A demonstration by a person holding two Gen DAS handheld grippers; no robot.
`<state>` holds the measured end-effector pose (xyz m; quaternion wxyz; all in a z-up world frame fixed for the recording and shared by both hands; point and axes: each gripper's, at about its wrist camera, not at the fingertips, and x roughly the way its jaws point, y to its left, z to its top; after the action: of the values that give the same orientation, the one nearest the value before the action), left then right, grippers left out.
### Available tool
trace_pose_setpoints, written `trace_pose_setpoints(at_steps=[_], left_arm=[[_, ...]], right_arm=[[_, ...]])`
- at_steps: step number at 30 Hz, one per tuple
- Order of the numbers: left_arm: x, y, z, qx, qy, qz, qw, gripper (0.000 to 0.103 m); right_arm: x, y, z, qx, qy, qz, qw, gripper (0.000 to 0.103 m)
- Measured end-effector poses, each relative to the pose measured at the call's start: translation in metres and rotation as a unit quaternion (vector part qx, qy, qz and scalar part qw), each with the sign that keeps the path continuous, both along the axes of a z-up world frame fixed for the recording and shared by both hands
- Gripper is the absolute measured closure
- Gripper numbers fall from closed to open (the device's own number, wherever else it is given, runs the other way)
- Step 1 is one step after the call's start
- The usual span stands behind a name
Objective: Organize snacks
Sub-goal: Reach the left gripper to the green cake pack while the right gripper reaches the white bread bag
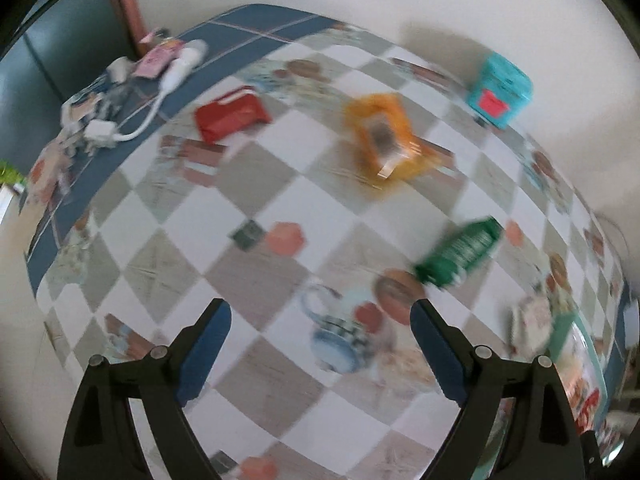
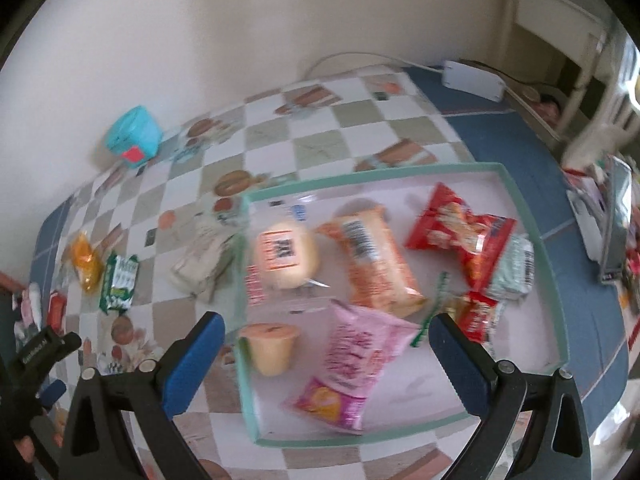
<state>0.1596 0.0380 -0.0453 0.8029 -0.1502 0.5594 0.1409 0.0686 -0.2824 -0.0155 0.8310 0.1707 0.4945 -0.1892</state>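
both claws (image 1: 320,316) (image 2: 326,332) wide apart, empty

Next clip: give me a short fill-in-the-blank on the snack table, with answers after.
1. Both the left claw and the right claw are ____.
2. The pink packet lies inside the ____.
3. The green packet lies on the ____, outside the tray.

Answers: open; tray; tablecloth
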Motion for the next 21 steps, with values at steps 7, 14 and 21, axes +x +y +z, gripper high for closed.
trace_pose_setpoints(at_steps=[7,14,21], left_arm=[[0.002,0.029,-0.003,-0.014,-0.001,0.021,0.9997,0.012],[0.012,0.040,0.002,-0.026,-0.010,0.020,0.9994,0.012],[0.032,0.035,0.009,-0.031,-0.033,-0.005,0.9990,0.012]], right_arm=[[0.023,0.026,-0.005,0.008,0.000,0.032,0.999,0.000],[0.052,0.038,-0.009,0.030,0.002,0.049,0.998,0.000],[0.079,0.045,-0.007,0.034,-0.016,0.067,0.997,0.000]])
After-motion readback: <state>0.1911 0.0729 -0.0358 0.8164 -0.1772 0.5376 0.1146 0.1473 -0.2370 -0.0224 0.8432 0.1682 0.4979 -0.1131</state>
